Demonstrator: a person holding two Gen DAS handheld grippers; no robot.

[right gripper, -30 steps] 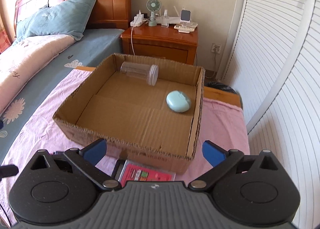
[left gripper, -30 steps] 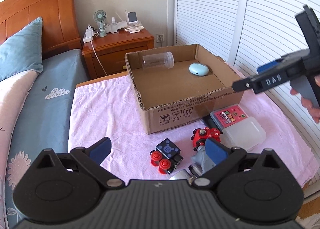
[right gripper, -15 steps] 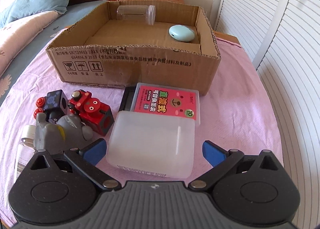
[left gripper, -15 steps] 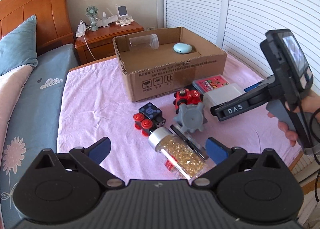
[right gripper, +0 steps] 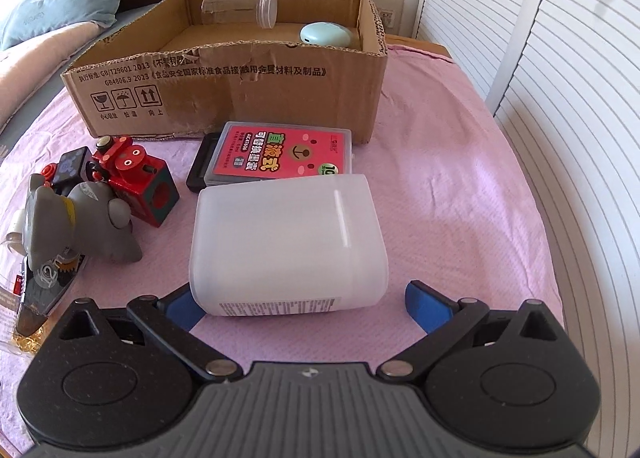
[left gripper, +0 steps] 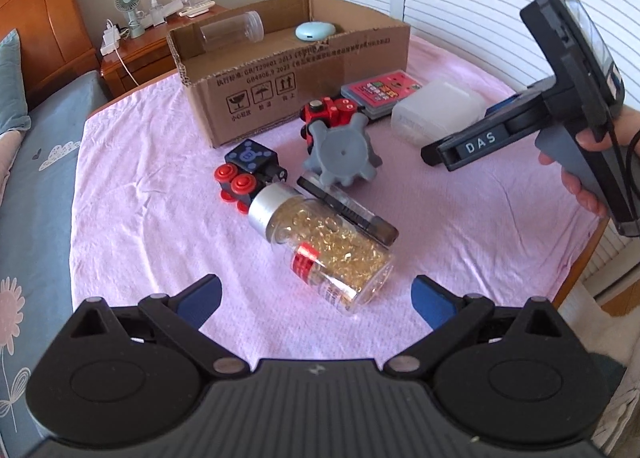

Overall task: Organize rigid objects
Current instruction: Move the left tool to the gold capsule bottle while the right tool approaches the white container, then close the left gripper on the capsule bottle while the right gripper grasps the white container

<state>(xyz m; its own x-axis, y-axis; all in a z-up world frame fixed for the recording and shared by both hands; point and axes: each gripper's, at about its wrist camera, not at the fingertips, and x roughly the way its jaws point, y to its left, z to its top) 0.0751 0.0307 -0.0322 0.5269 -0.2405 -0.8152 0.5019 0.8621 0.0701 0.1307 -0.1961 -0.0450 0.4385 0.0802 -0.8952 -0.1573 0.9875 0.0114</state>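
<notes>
Both claws are spread wide. The right claw [right gripper: 298,308] sits low centre in its view, straddling the near end of the white tub [right gripper: 288,246]; whether it touches, I cannot tell. The left claw [left gripper: 316,298] hangs above the bottle [left gripper: 320,242] at frame centre. The box [right gripper: 240,98] lies beyond, upper centre.

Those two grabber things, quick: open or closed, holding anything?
Left gripper: open, holding nothing.
Right gripper: open around the white plastic box, not clamped.
</notes>
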